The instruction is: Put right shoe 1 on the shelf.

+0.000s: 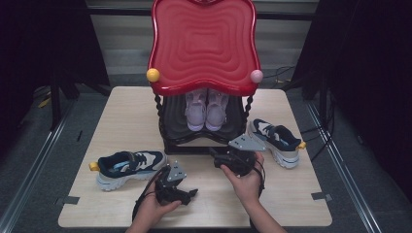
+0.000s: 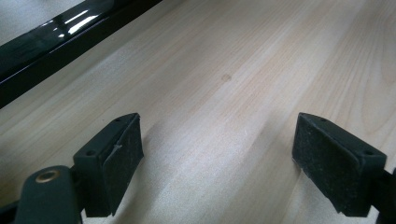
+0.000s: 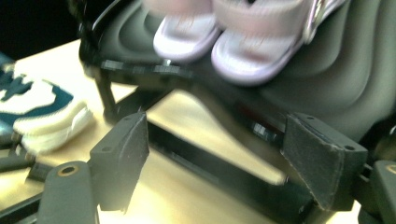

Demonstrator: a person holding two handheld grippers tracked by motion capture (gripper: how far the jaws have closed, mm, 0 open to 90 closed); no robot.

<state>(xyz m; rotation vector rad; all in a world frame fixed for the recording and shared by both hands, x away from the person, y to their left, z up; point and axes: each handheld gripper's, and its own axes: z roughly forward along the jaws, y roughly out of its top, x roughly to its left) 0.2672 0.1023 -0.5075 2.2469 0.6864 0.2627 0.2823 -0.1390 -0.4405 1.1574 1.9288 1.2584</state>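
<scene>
High view: right gripper (image 1: 217, 158), jaws apart and empty, before the rack (image 1: 201, 131); best swing squarely toward the sneaker (image 1: 275, 140) right of it.

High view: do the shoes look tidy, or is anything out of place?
The lilac pair sits neatly side by side on the rack's lower shelf. The two navy sneakers are split up on the table: the left sneaker lies left of the rack, the right sneaker right of it, angled differently. Nothing looks damaged or spilled.
</scene>
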